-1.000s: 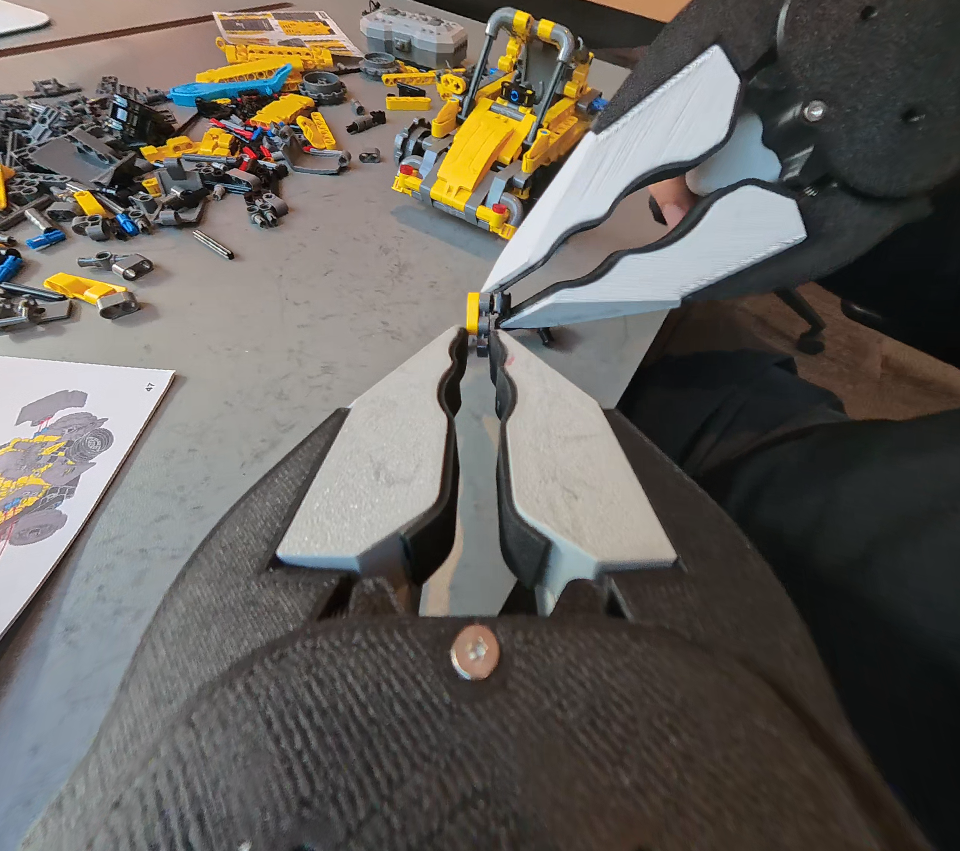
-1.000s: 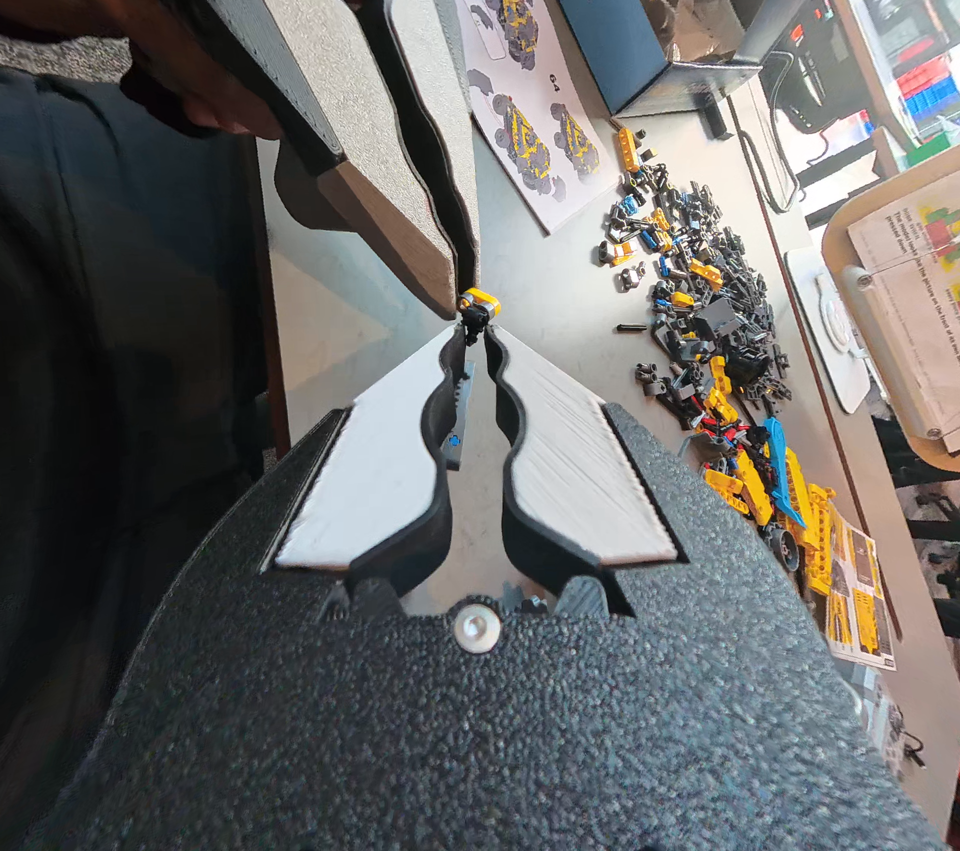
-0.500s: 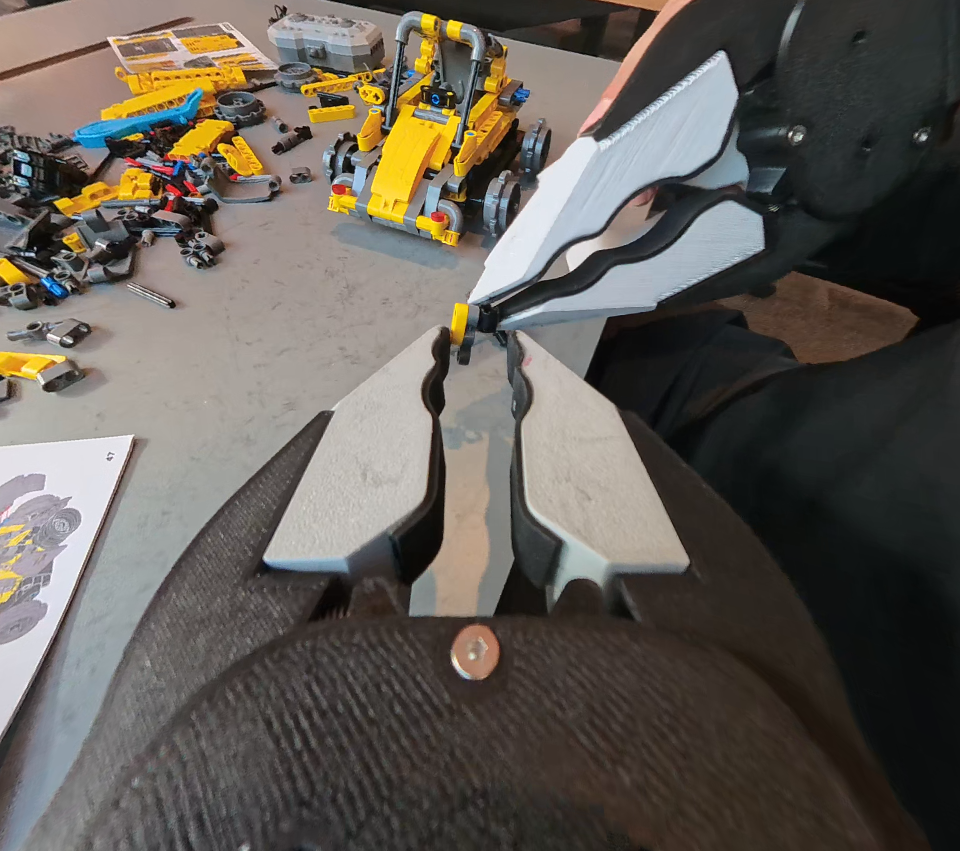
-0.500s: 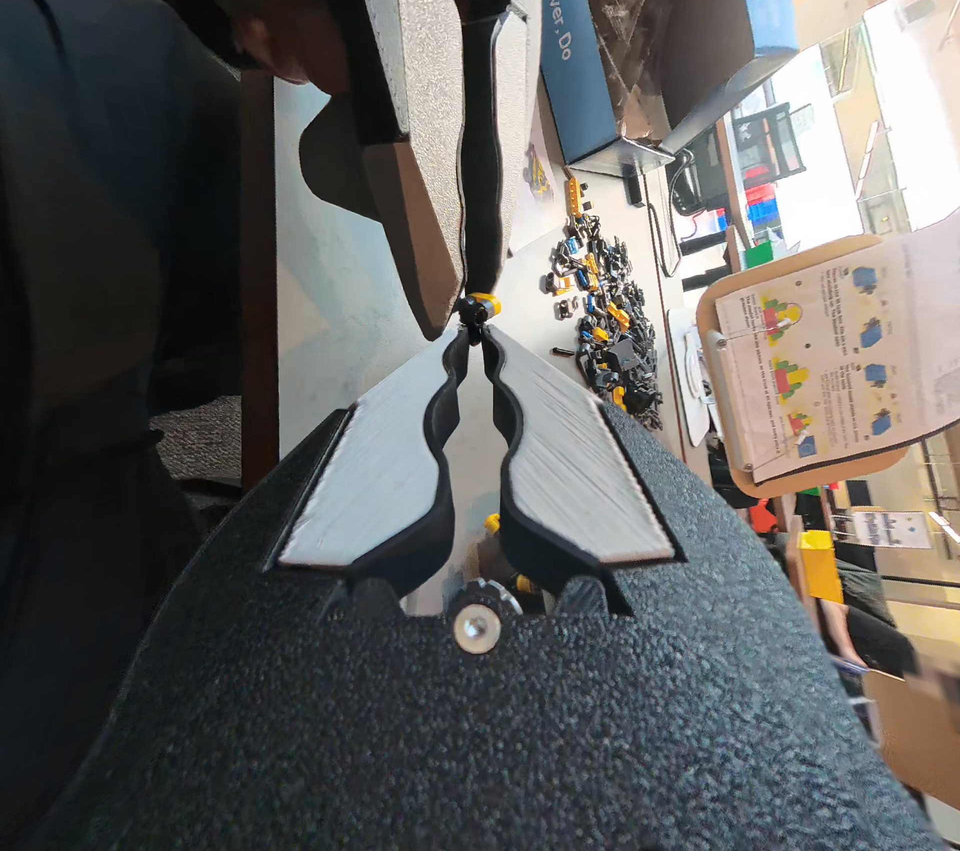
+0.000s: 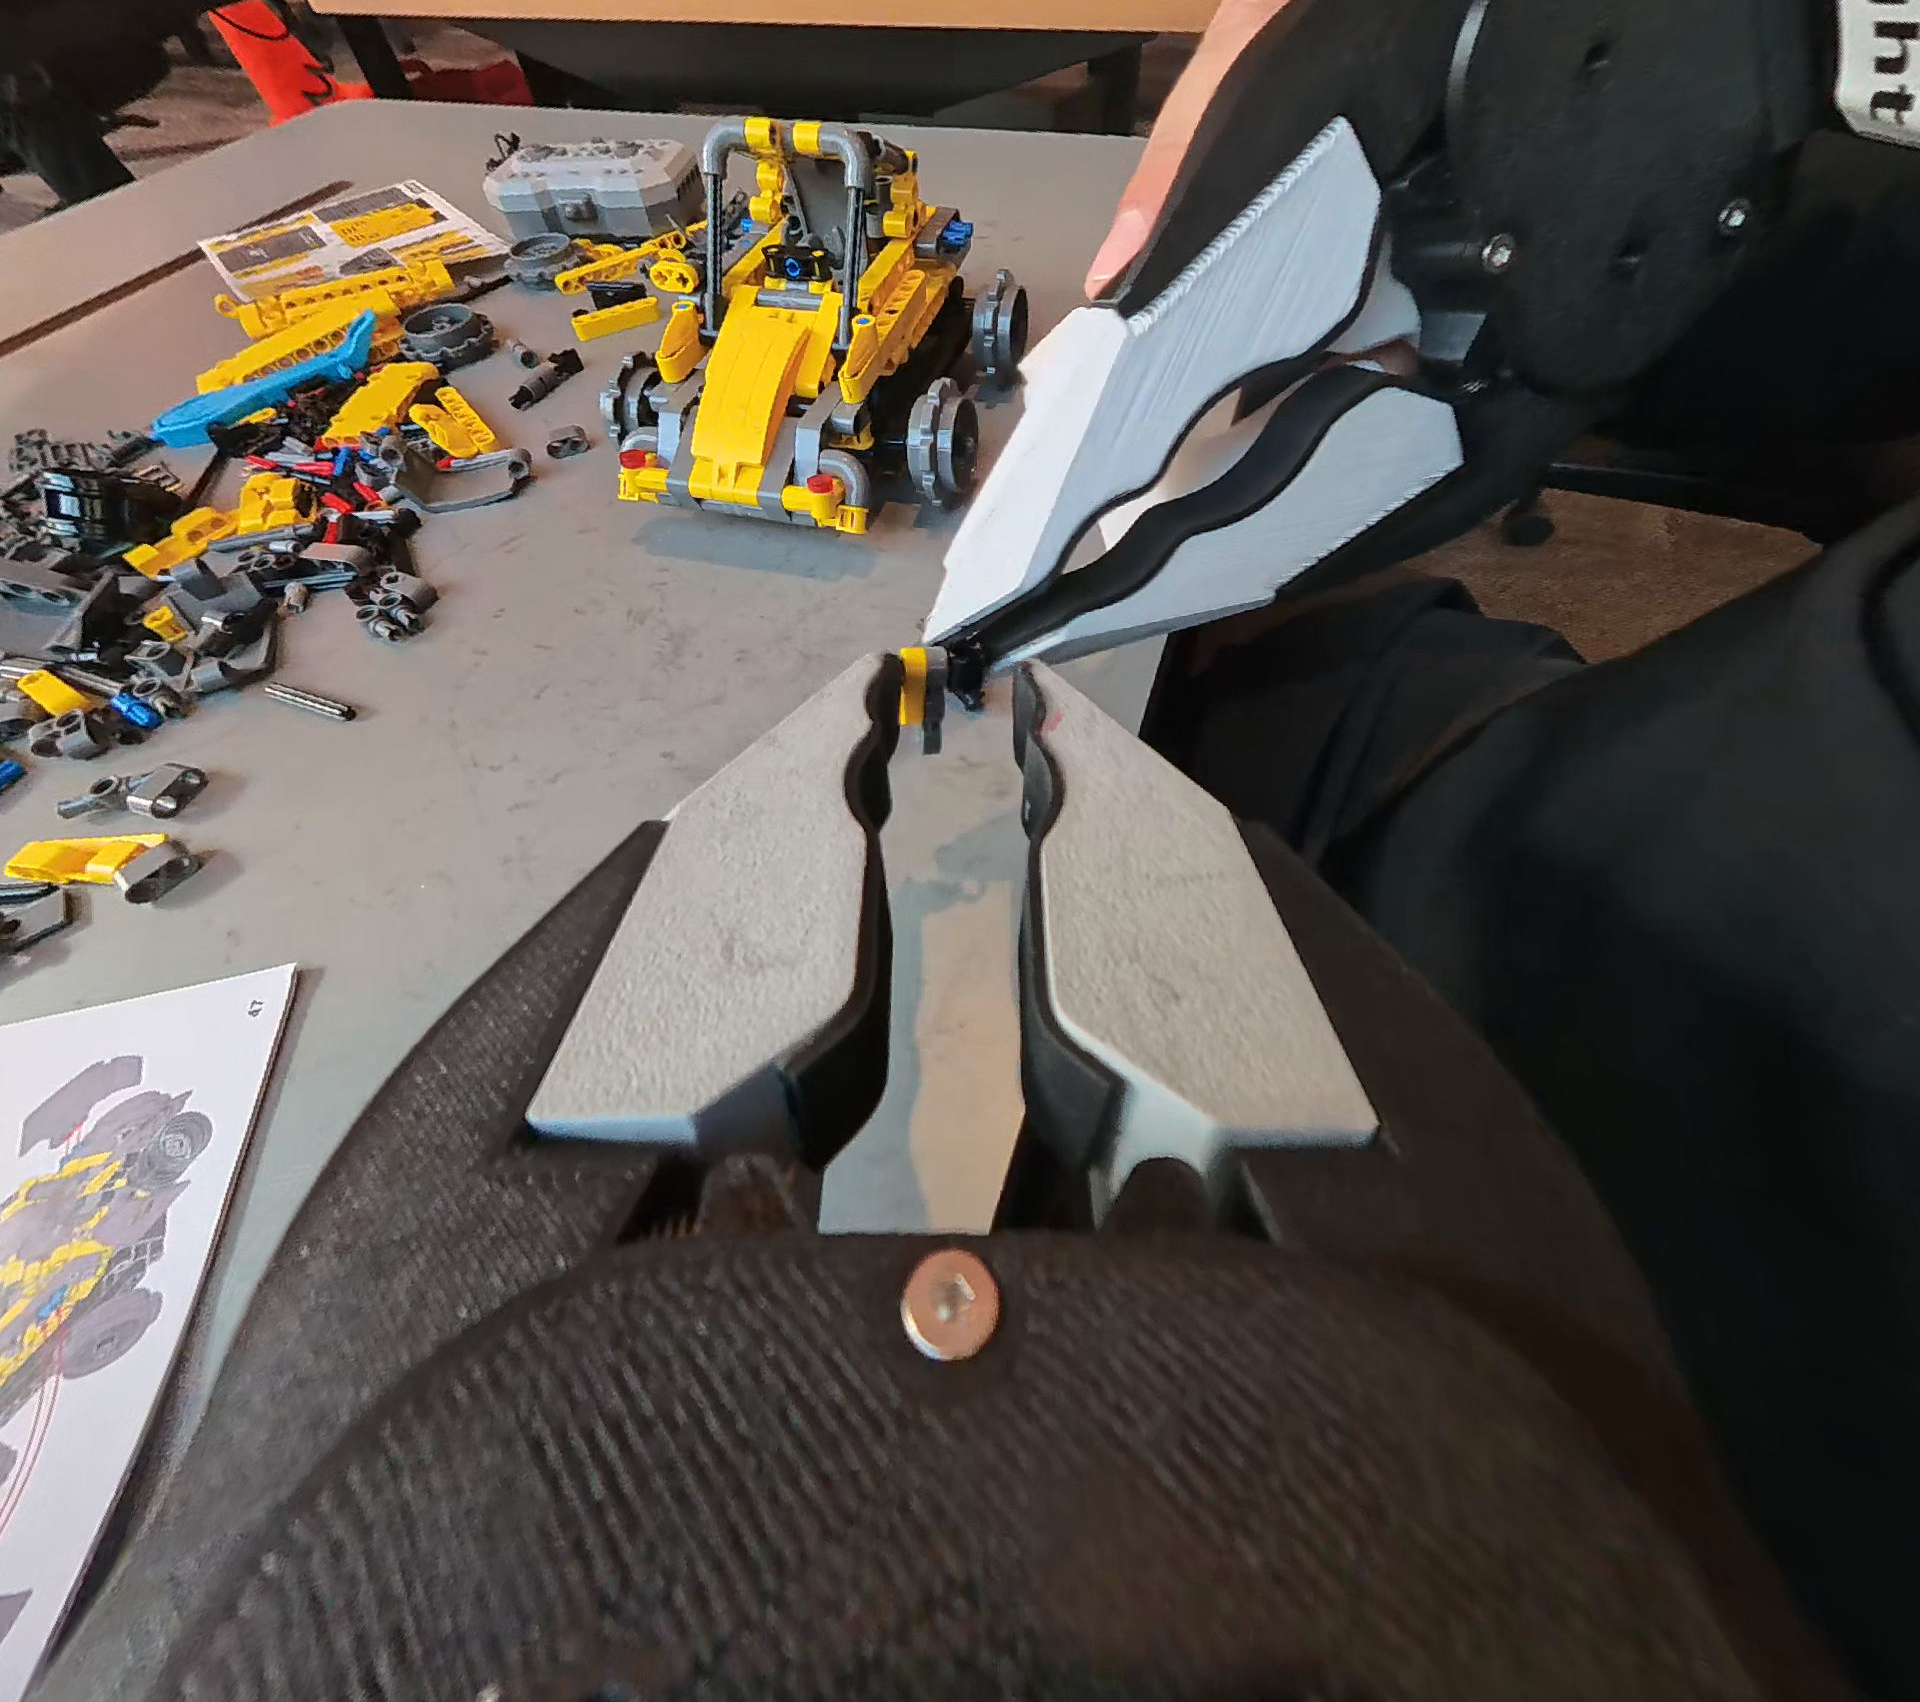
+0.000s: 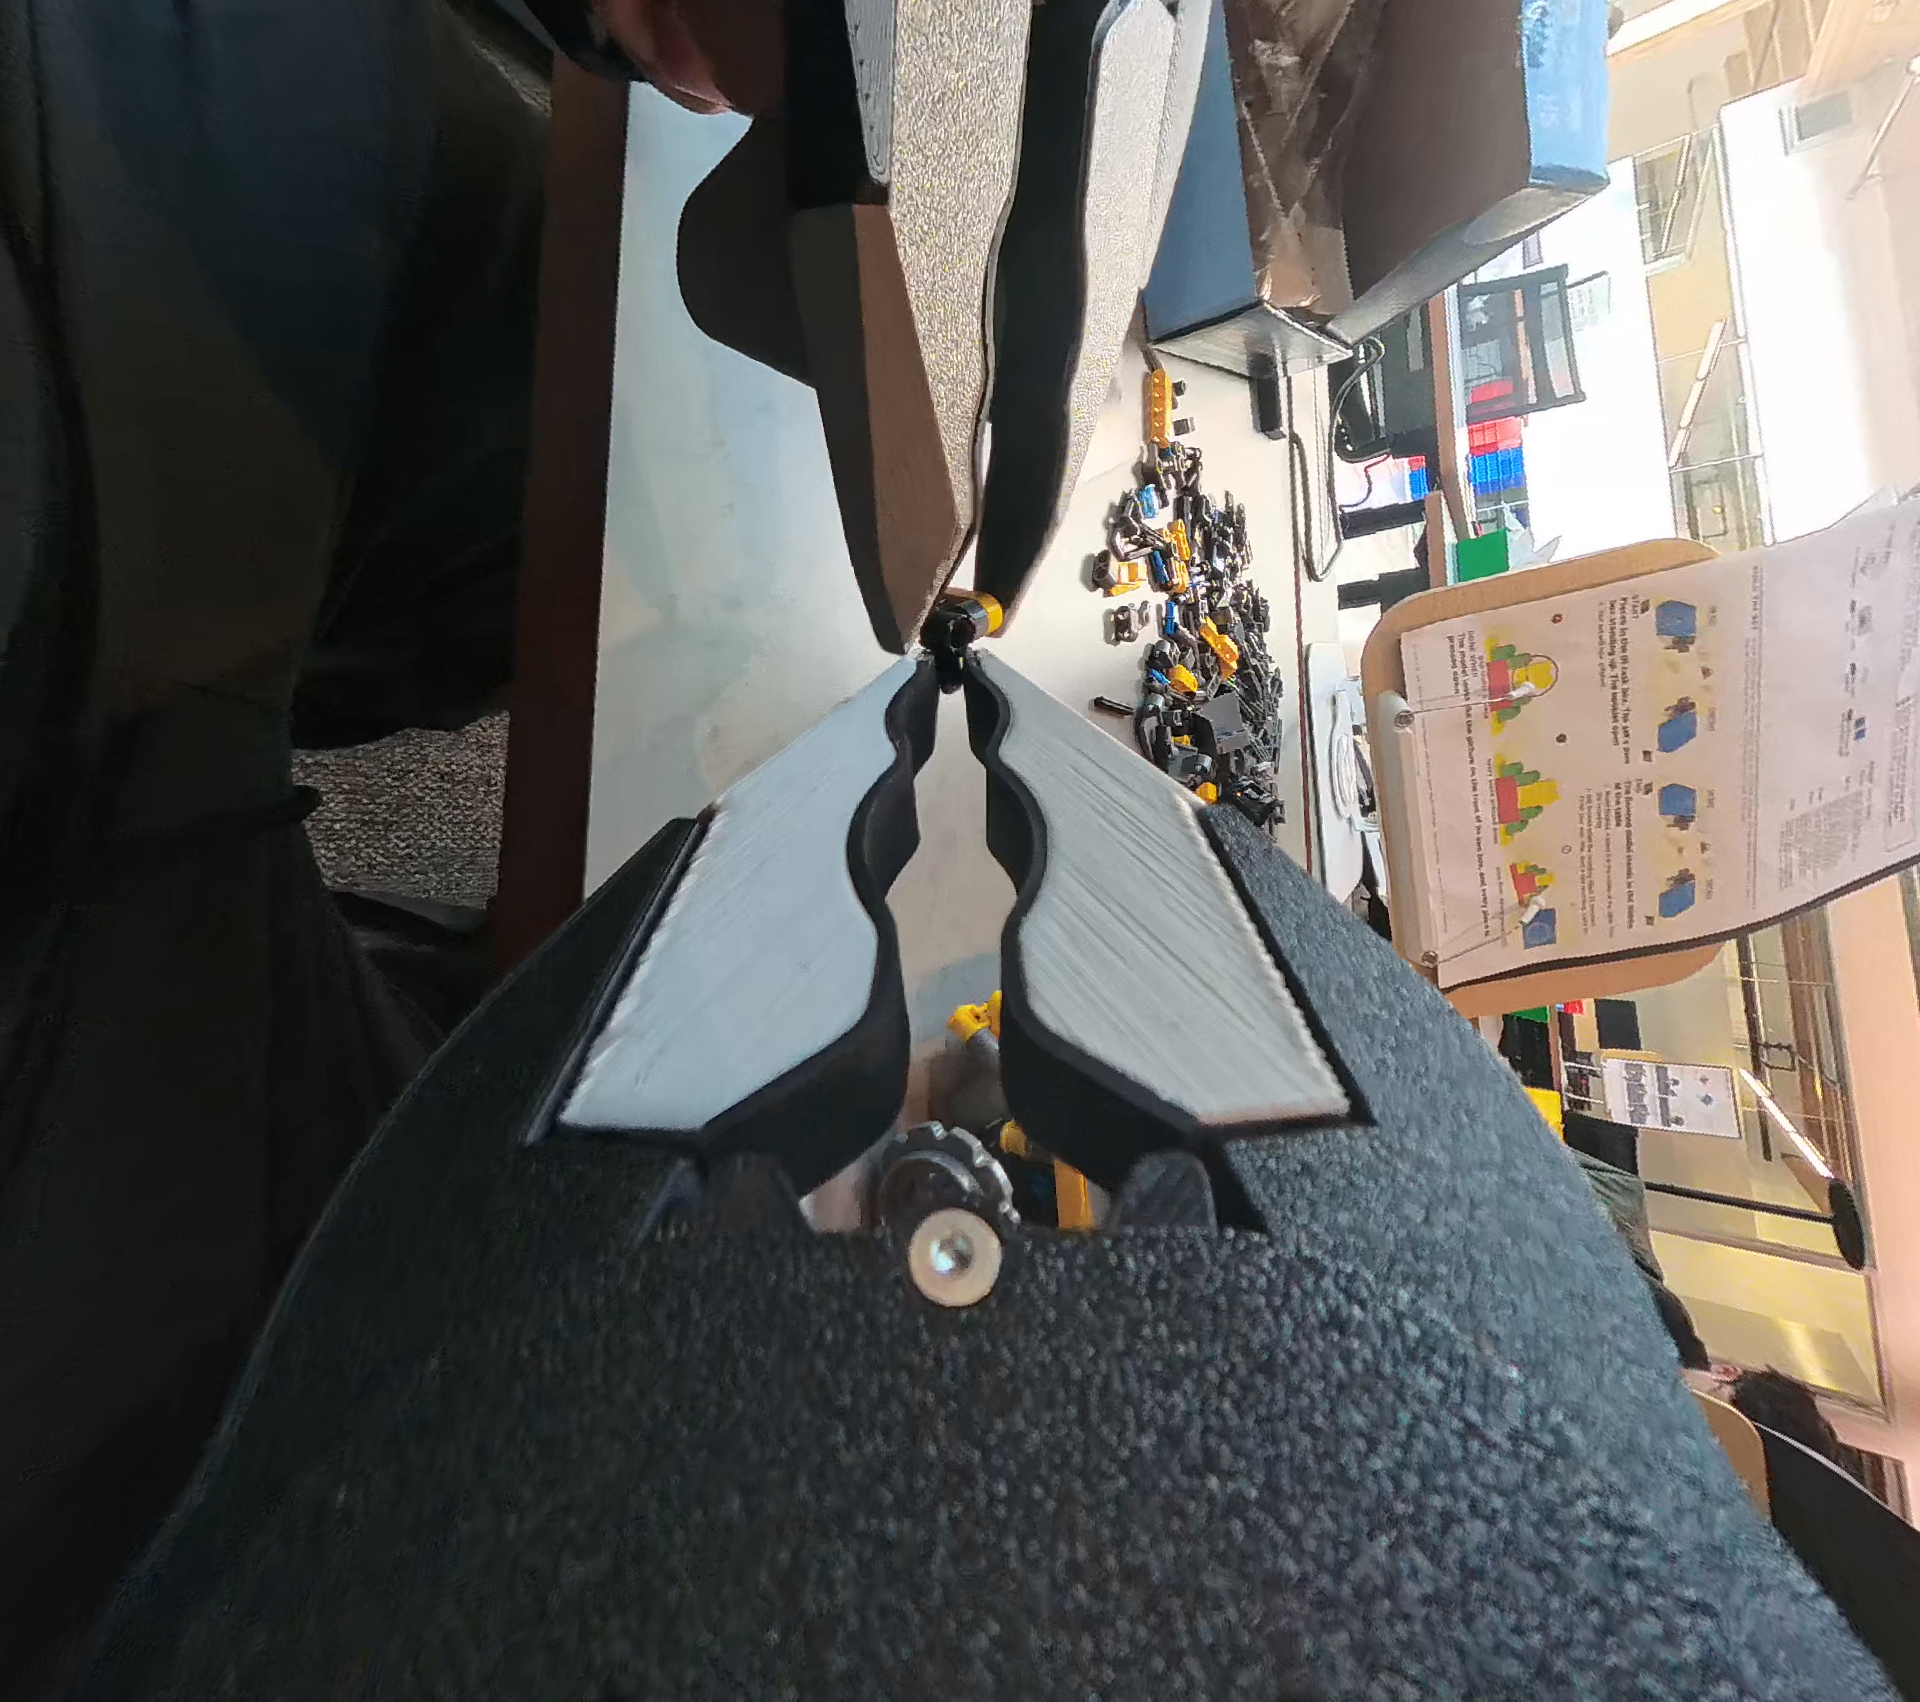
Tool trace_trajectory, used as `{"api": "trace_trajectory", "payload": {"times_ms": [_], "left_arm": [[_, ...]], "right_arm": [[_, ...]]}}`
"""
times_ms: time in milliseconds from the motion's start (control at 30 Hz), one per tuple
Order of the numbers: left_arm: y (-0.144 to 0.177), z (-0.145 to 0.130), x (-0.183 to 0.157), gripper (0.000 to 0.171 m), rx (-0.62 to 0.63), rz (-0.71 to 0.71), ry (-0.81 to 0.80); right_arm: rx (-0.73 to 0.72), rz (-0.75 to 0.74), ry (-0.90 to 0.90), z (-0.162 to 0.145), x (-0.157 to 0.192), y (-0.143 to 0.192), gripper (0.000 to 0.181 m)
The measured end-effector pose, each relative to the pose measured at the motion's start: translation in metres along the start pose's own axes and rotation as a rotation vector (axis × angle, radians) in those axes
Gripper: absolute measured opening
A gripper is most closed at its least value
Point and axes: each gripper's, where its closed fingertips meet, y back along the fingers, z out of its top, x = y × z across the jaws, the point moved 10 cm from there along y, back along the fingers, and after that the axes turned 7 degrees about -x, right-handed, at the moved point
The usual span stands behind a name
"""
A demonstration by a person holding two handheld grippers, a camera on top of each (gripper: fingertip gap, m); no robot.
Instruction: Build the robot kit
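Grey table (image 5: pixel 540 821), right hand-held gripper (image 5: pixel 961 650) pinching yellow/black piece (image 5: pixel 935 686), yellow end twd left hand-held gripper (image 5: pixel 951 696), parted.

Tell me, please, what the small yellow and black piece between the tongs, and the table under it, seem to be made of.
The small yellow and black toy-brick piece looks like moulded plastic: even colour, a slight gloss, crisp edges. The right tongs pinch its black end; the left tongs stand open around it. The grey table top looks like matte laminate with fine scuffs and a wood-coloured edge, but its core cannot be told.
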Motion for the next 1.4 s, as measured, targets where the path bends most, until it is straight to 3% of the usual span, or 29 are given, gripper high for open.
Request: {"api": "trace_trajectory", "payload": {"times_ms": [400,533,633,700,800,967,1167,1267,1400], "left_arm": [[0.002,-0.003,0.003,0.014,-0.003,-0.041,0.087],[0.002,-0.006,0.009,0.014,0.04,0.045,0.053],[0.0,-0.012,0.019,0.014,0.101,0.096,0.148],[-0.002,-0.015,0.025,0.013,0.124,0.12,0.241],[-0.002,-0.016,0.031,0.014,0.122,0.102,0.316],[-0.002,-0.016,0.03,0.013,0.134,0.041,0.301],[-0.001,-0.016,0.031,0.014,0.147,0.058,0.305],[-0.002,-0.019,0.035,0.014,0.171,0.094,0.347],[-0.002,-0.019,0.038,0.014,0.143,0.106,0.41]], "right_arm": [[-0.032,0.05,-0.059,0.001,0.002,0.001,0.005],[-0.054,0.084,-0.259,-0.007,-0.007,-0.004,0.01],[-0.005,0.139,-0.483,-0.023,-0.016,-0.009,0.027],[0.049,0.174,-0.607,-0.034,-0.017,-0.014,0.027],[0.114,0.212,-0.767,-0.047,-0.017,-0.018,0.026],[0.145,0.296,-1.039,-0.063,-0.02,-0.023,0.028],[0.148,0.381,-1.216,-0.073,-0.017,-0.03,0.027],[0.153,0.383,-1.238,-0.075,-0.017,-0.032,0.011],[0.124,0.383,-1.249,-0.07,-0.016,-0.032,0.01]]}}
